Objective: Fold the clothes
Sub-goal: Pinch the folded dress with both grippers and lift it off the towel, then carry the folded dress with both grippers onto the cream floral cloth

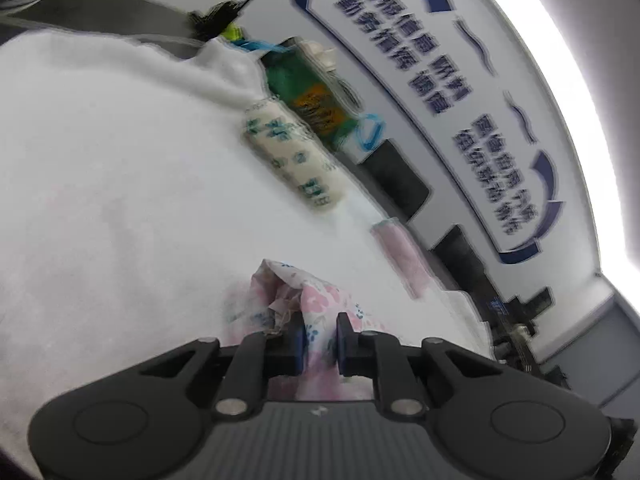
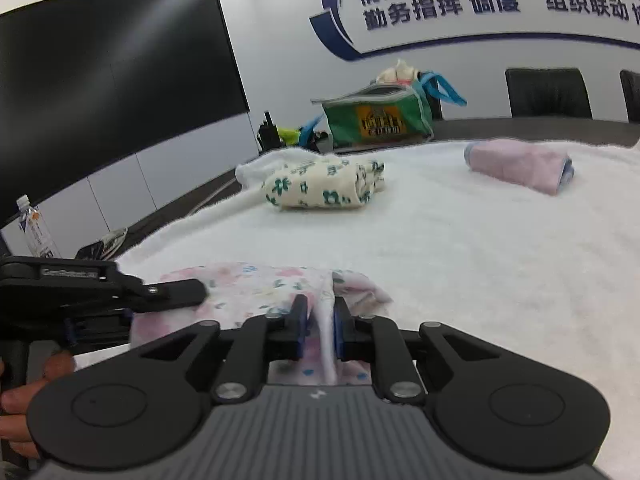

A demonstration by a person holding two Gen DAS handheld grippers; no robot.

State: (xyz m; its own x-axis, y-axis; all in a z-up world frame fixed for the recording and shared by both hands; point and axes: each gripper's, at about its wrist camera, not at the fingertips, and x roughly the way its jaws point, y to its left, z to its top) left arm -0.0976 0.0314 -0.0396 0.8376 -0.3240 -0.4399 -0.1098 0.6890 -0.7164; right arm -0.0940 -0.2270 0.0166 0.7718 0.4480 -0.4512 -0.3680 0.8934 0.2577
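A pink floral garment (image 2: 256, 288) lies on the white towel-covered table (image 2: 460, 248) close in front. My right gripper (image 2: 320, 316) is shut on a raised fold of it. My left gripper (image 1: 322, 340) is shut on another bunched part of the same garment (image 1: 316, 300); its view is tilted and blurred. The left gripper also shows in the right wrist view (image 2: 184, 292), at the garment's left edge.
A folded cream garment with green flowers (image 2: 324, 188) and a folded pink garment (image 2: 520, 164) lie farther back. A green bag (image 2: 376, 118) stands behind them. Black chairs (image 2: 548, 94), a dark wall screen (image 2: 112, 76) and a water bottle (image 2: 36, 232) are around.
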